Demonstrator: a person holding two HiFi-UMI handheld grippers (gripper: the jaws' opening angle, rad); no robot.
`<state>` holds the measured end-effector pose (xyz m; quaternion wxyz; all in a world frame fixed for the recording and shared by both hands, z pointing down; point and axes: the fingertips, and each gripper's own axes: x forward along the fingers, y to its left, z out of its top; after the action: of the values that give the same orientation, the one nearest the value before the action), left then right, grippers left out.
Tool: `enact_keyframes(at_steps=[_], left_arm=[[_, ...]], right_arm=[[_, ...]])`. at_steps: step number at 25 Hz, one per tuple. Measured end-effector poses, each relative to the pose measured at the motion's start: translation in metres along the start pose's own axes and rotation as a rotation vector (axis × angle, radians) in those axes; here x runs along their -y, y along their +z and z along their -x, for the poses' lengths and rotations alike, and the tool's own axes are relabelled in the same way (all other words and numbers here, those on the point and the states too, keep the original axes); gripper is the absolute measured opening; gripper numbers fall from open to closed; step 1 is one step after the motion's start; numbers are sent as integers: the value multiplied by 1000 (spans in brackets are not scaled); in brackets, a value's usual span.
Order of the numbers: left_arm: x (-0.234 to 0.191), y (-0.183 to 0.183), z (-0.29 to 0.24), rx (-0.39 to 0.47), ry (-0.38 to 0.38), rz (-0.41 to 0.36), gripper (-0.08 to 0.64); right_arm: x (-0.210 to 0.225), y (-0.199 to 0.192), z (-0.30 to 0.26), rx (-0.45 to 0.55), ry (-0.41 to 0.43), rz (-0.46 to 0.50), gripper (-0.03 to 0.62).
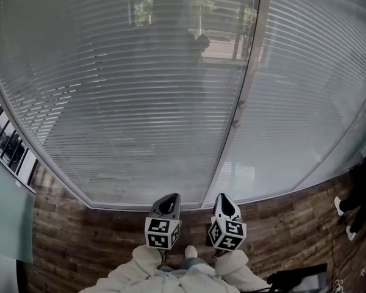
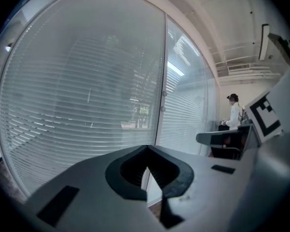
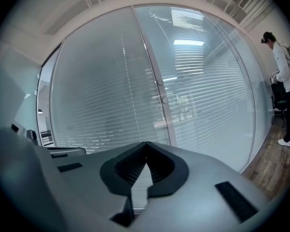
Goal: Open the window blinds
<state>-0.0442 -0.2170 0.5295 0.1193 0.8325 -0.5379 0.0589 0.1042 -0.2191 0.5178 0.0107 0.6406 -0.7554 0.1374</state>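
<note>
Before the window blinds [image 1: 140, 102], left gripper [image 1: 168, 198] and right gripper [image 1: 223, 198] point forward side by side, fingers [image 2: 176, 174] together.

Left gripper [image 1: 169, 200] and right gripper [image 1: 223, 201] side by side before window blinds [image 1: 134, 96]

Office interior. Full-height glazed partition of 2 panes, horizontal slatted blinds [image 1: 128, 102] lowered across both, pale mullion [image 1: 247, 84] between them. Wood-plank floor [image 1: 73, 237]. Strip light [image 3: 188, 42] showing at the glass. 1 person [image 3: 284, 57] standing at the far right.
</note>
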Motion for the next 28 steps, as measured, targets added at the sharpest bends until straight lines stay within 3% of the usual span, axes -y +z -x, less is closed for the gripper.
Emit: enact_keyframes(at_steps=[6,12,18,20,23,25,28], left_arm=[[-7,50,-80,46,40,-5,2],[-13,54,-101,45,58,-5,2],[-26,78,-130,65,45,-33,2],[-29,84,-137,71,39,-38,2],[-29,88,-145,77,22,-39,2],[-30,85,-150,72,12,-37,2],[-34,81,-155,63,3,-34,1]], right_arm=[[32,52,-77,30,50,17,12],[47,76,-108,58,51,7,12],[55,127,-139,166,45,-51,12],[63,157,-149,216,61,-149,12],[76,204,-167,268,132,-447,29],[82,224,-177,278,193,-656,138],[86,240,-191,278,251,-913,163]])
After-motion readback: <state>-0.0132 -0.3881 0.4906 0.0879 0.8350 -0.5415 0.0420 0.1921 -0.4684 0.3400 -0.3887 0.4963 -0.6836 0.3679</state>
